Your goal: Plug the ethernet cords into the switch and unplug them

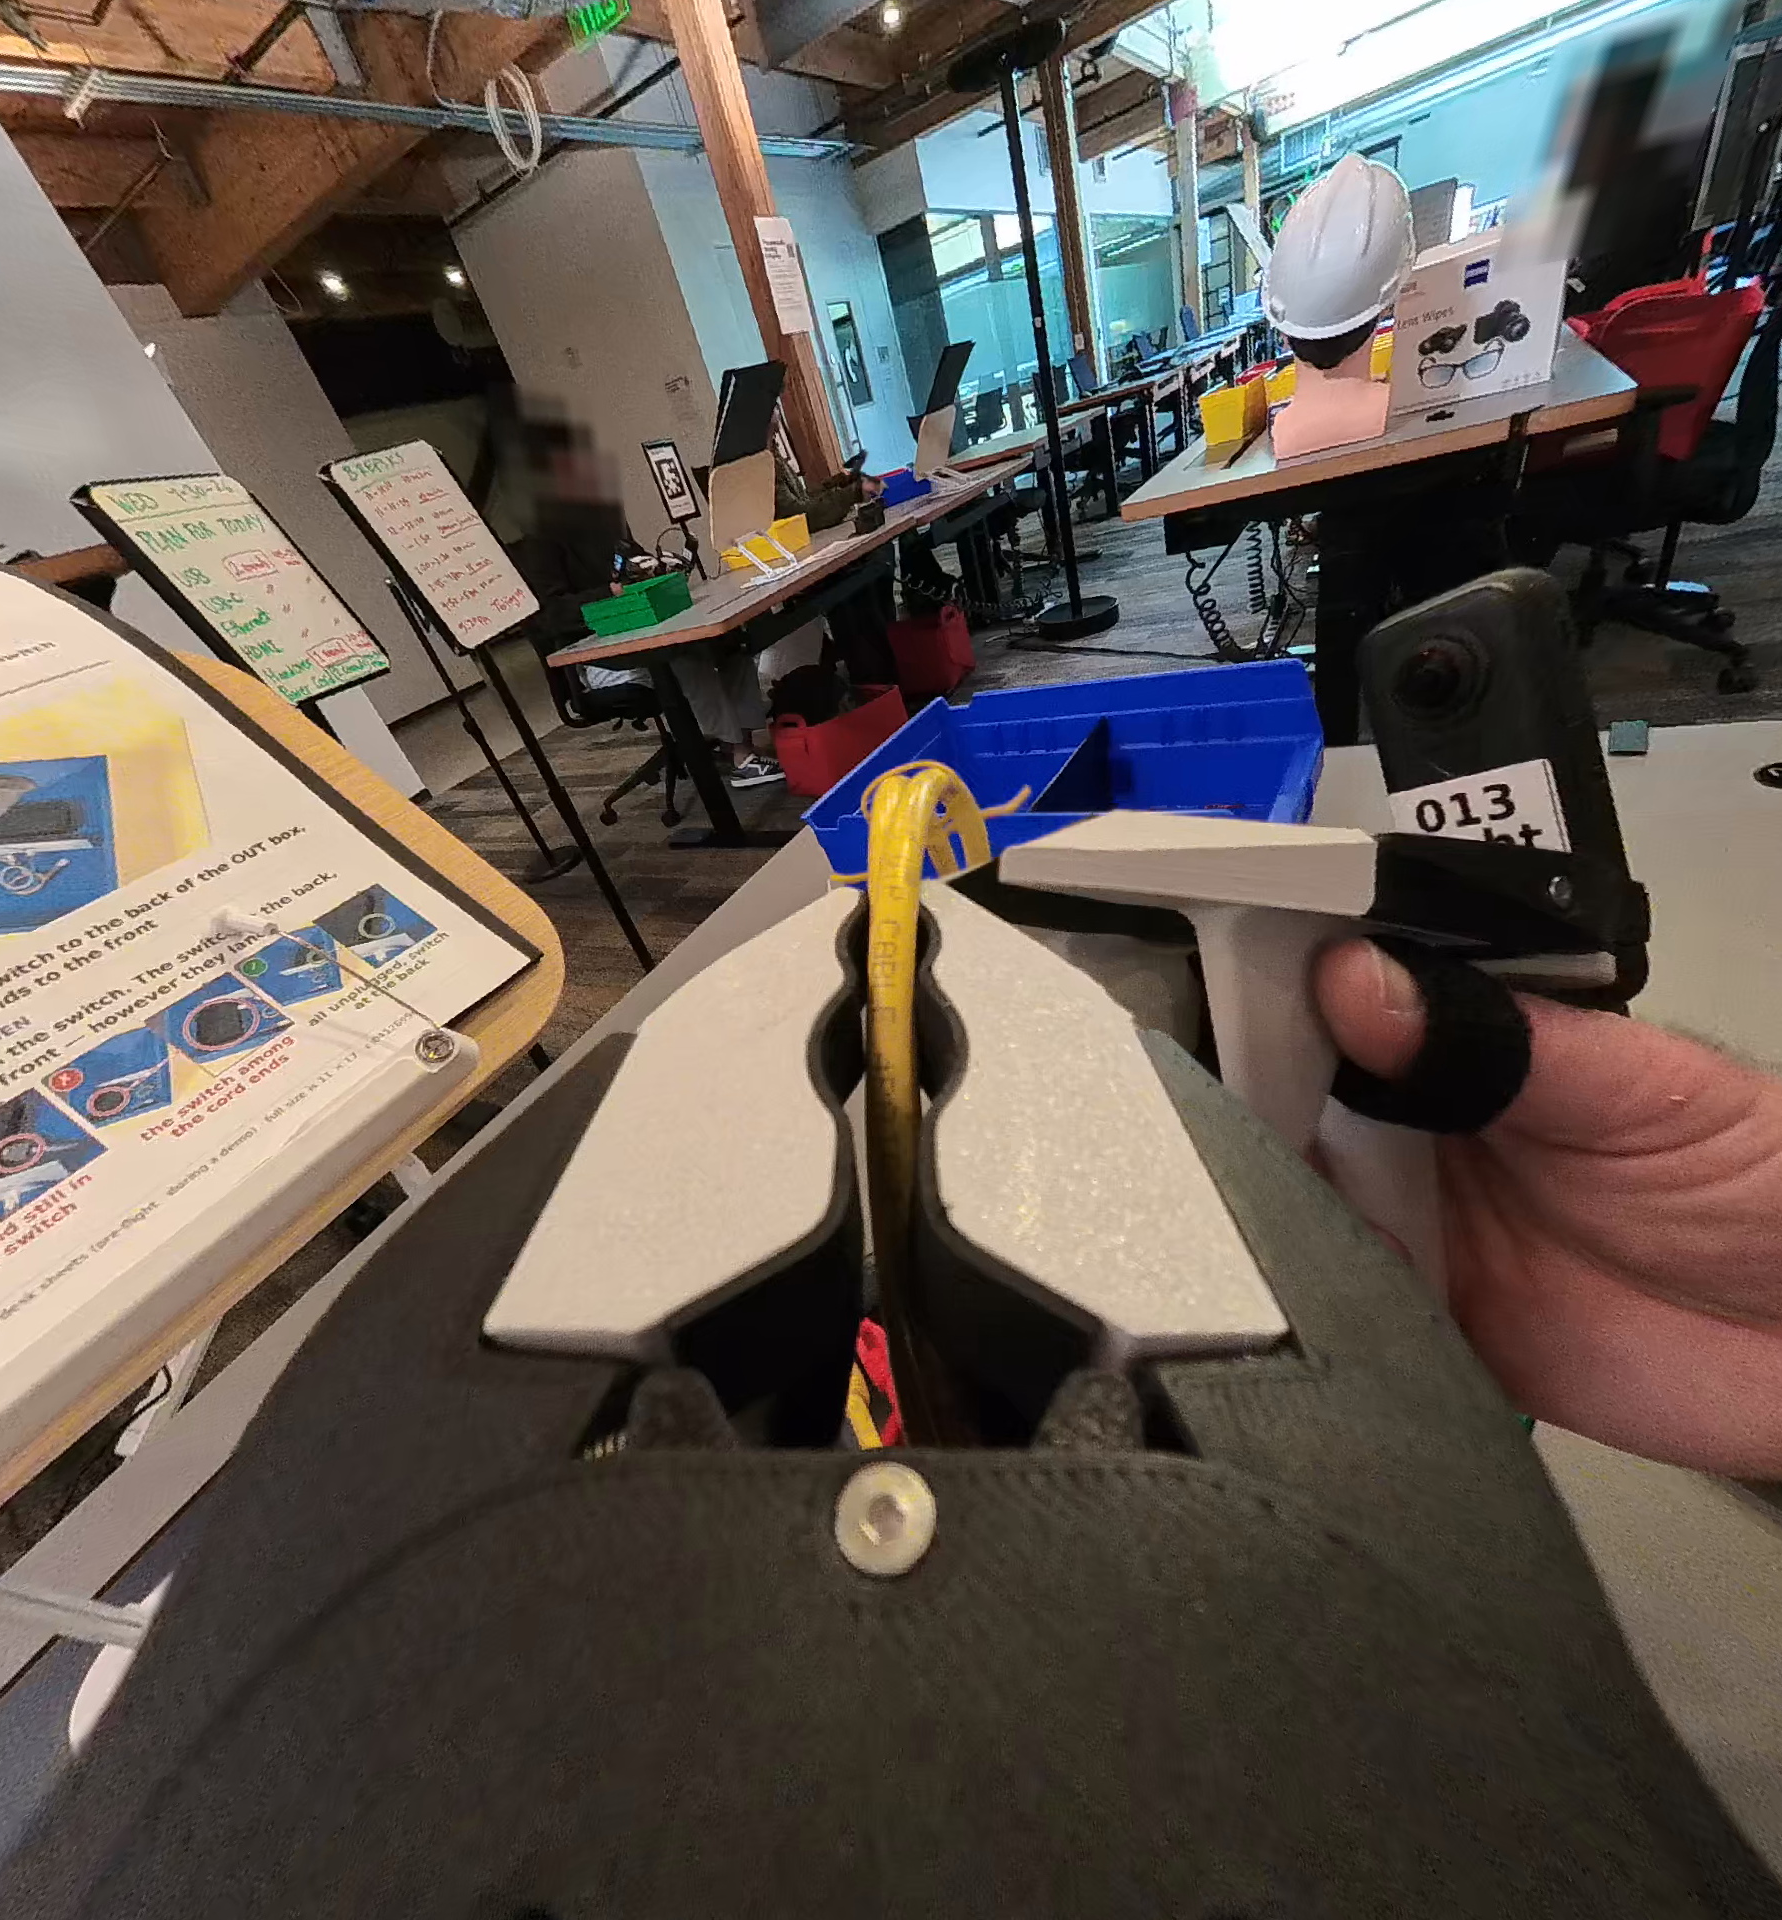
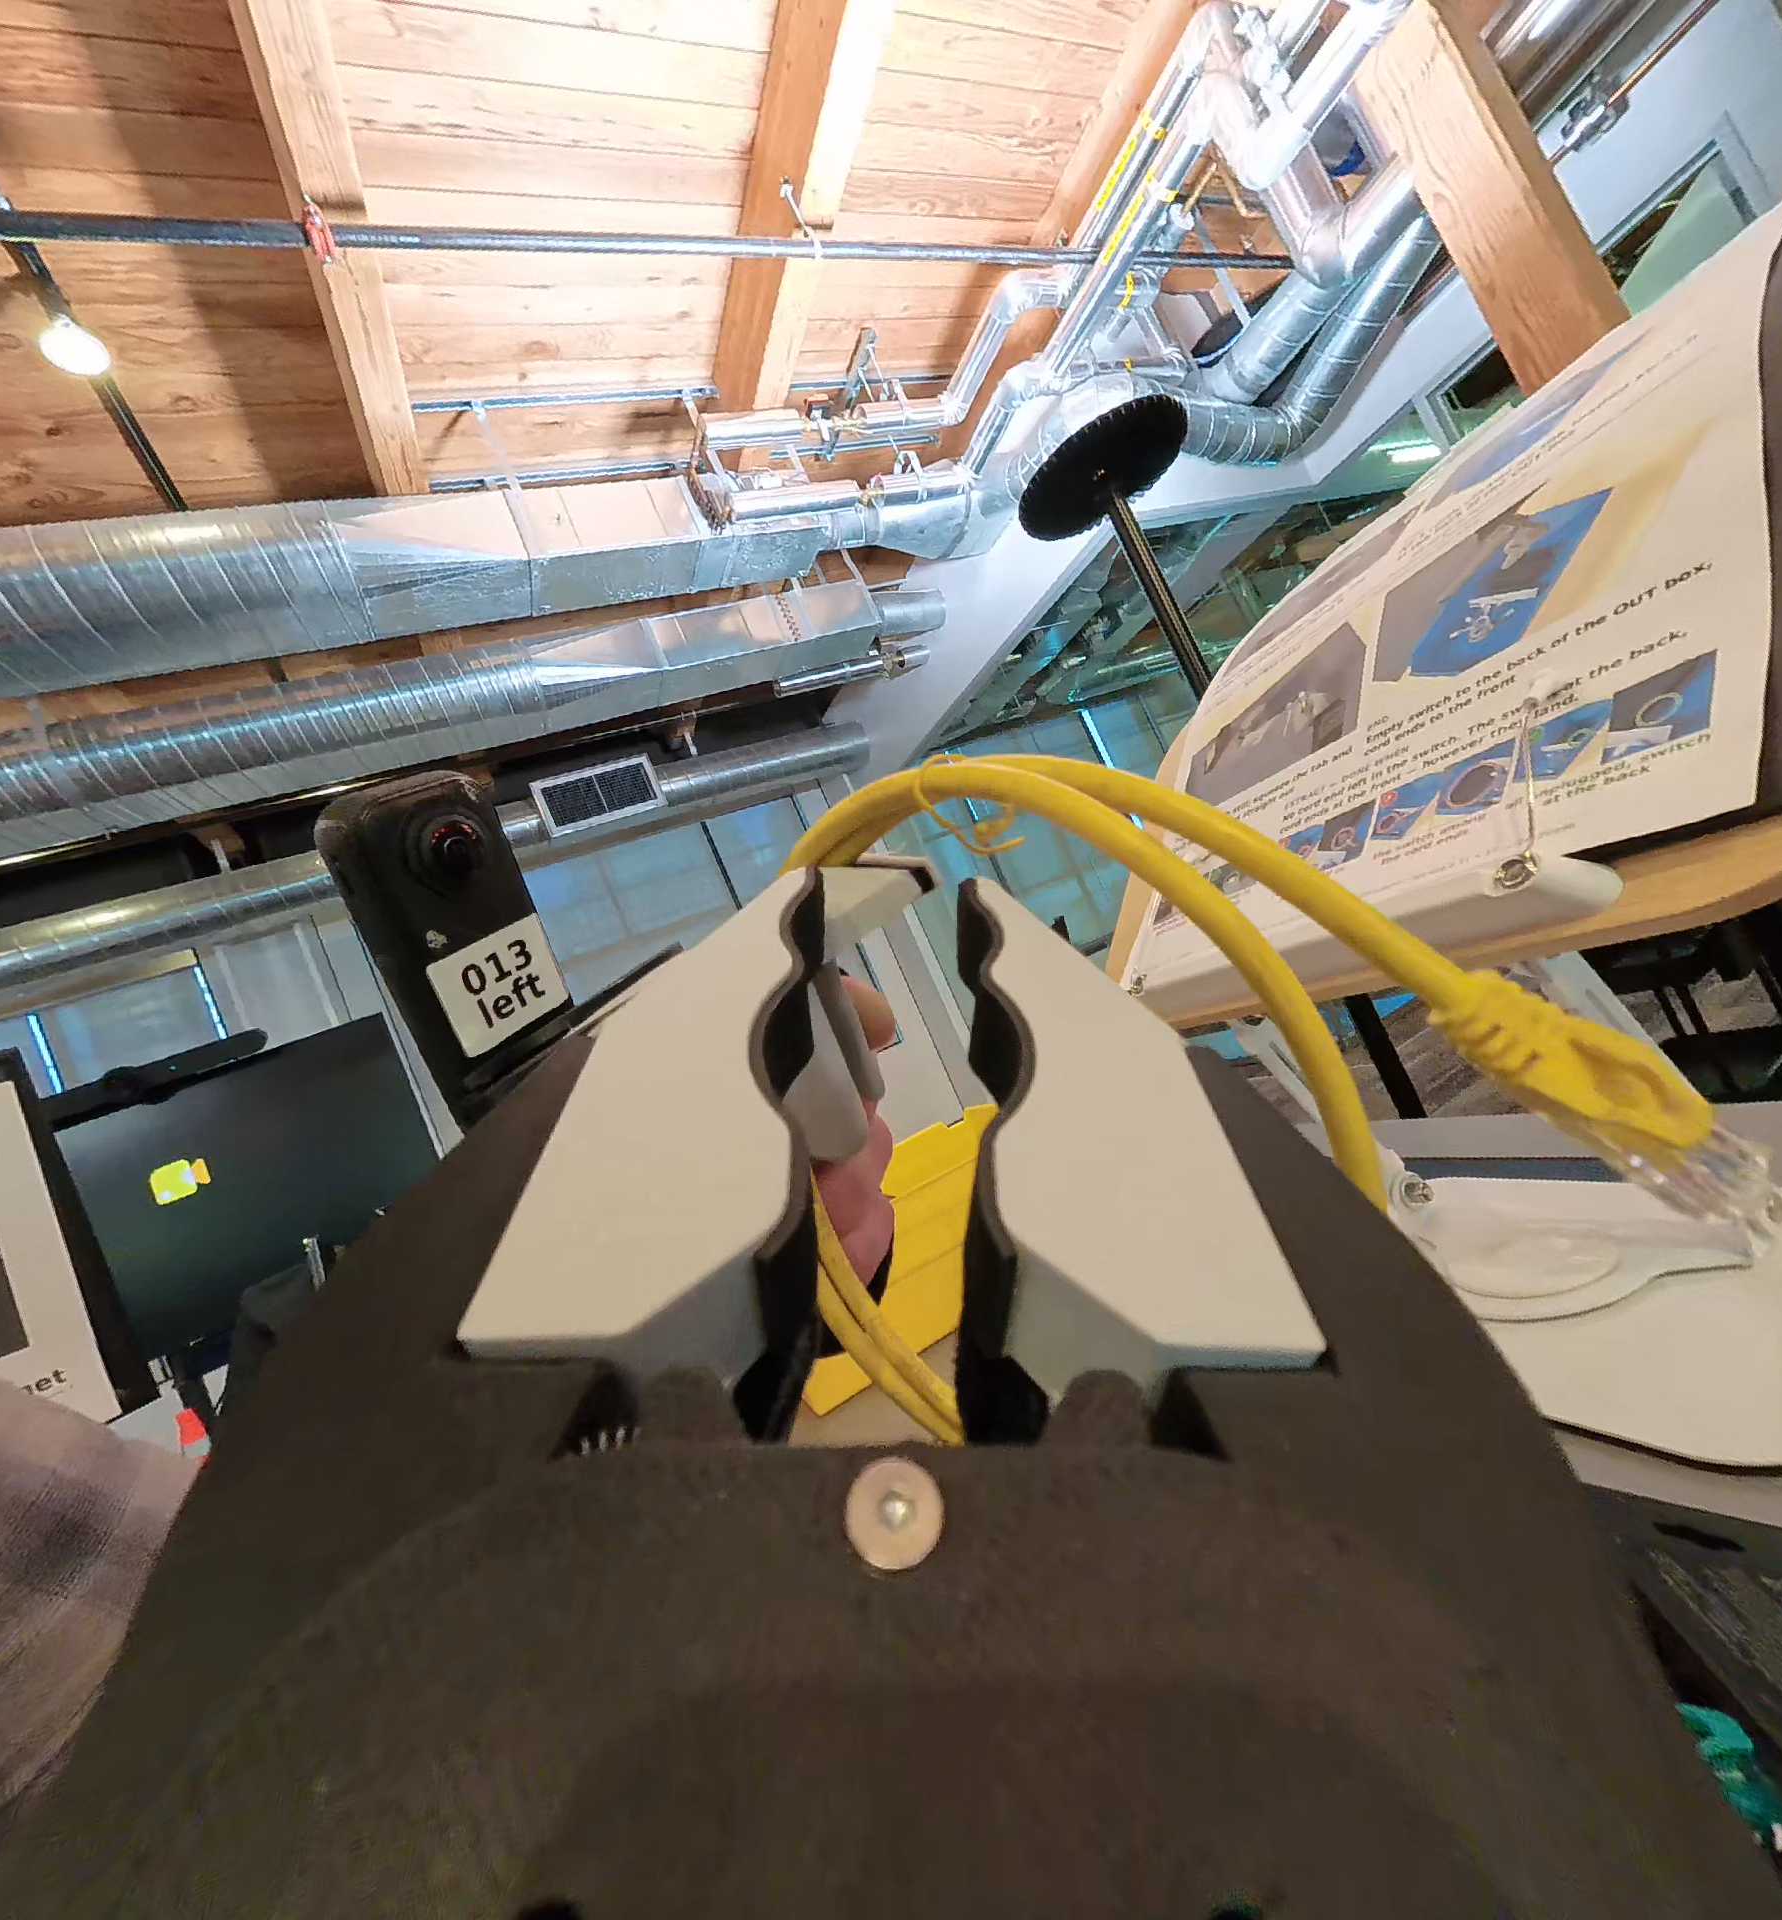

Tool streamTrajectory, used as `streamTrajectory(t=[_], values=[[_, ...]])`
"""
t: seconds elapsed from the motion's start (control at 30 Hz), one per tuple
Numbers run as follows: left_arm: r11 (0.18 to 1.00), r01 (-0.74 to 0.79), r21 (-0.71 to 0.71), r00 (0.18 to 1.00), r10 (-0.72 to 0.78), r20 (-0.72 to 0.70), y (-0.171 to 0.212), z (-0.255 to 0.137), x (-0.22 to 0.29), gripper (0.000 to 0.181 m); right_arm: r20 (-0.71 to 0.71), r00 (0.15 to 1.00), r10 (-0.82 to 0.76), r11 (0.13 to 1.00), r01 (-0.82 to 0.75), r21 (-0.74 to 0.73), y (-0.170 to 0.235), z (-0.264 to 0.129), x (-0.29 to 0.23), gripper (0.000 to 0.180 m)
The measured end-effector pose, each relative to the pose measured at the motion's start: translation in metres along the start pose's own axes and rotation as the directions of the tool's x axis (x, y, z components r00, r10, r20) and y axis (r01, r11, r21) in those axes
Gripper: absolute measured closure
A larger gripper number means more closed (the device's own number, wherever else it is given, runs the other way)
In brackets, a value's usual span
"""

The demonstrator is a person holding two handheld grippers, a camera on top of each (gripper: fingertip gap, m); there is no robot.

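The left gripper [image 1: 892,935] is closed on a yellow cord [image 1: 892,1039]; the right gripper [image 1: 1178,862] sits beside it, before a blue bin [image 1: 1178,727]

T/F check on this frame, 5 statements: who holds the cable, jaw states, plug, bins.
1. The left gripper is shut on the yellow cable. True.
2. The right gripper is clamped on the cable. False: its jaws stand apart; the cable only passes between them.
3. The cable's plugs hang free in the air, in no socket. True.
4. The bin beyond the left gripper is red. False: it is blue.
5. A yellow bin shows between the right gripper's fingers. True.
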State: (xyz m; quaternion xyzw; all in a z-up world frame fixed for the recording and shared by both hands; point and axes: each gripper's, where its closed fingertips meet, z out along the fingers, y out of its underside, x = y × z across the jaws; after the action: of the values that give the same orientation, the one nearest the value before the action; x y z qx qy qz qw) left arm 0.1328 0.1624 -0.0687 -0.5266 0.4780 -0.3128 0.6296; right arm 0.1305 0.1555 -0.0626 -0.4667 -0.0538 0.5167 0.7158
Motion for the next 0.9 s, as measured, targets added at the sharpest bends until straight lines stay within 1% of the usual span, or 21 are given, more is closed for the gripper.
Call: streamTrajectory(t=[0.1, 0.27, 0.37, 0.53, 0.63, 0.73, 0.83, 0.9], values=[[1.0, -0.007, 0.001, 1.0, 0.007, 0.01, -0.001, 0.0, 0.0, 0.177, -0.022, 1.0, -0.002, 1.0, 0.002, 0.001, 0.001, -0.001, 0.003, 0.155], [1.0, -0.025, -0.001, 0.999, 0.025, 0.023, -0.001, 0.0, 0.001, 0.176, -0.078, 0.997, 0.016, 0.999, -0.013, 0.04, -0.005, -0.003, 0.014, 0.148], [1.0, -0.03, -0.003, 0.999, 0.03, 0.03, -0.001, 0.0, 0.001, 0.176, -0.081, 0.997, 0.003, 0.998, 0.002, 0.059, -0.009, 0.0, 0.013, 0.15], [1.0, -0.031, 0.0, 0.999, 0.031, 0.032, -0.002, 0.0, 0.001, 0.176, -0.072, 0.997, -0.028, 0.996, 0.034, 0.08, -0.015, 0.001, 0.01, 0.165], [0.999, -0.033, -0.001, 0.999, 0.033, 0.034, -0.002, 0.0, 0.001, 0.176, -0.068, 0.997, -0.026, 0.997, 0.031, 0.075, -0.015, 0.002, 0.01, 0.164], [0.999, -0.033, 0.0, 0.999, 0.033, 0.035, -0.002, 0.0, 0.001, 0.176, -0.066, 0.997, -0.031, 0.997, 0.035, 0.07, -0.014, 0.002, 0.009, 0.168], [0.999, -0.038, 0.0, 0.999, 0.038, 0.033, -0.003, 0.0, 0.002, 0.176, -0.066, 0.997, -0.04, 0.997, 0.044, 0.066, -0.014, 0.003, 0.009, 0.177], [0.999, -0.043, 0.001, 0.998, 0.043, 0.035, -0.003, 0.0, 0.003, 0.176, -0.06, 0.997, -0.04, 0.997, 0.045, 0.068, -0.015, 0.003, 0.008, 0.178]])
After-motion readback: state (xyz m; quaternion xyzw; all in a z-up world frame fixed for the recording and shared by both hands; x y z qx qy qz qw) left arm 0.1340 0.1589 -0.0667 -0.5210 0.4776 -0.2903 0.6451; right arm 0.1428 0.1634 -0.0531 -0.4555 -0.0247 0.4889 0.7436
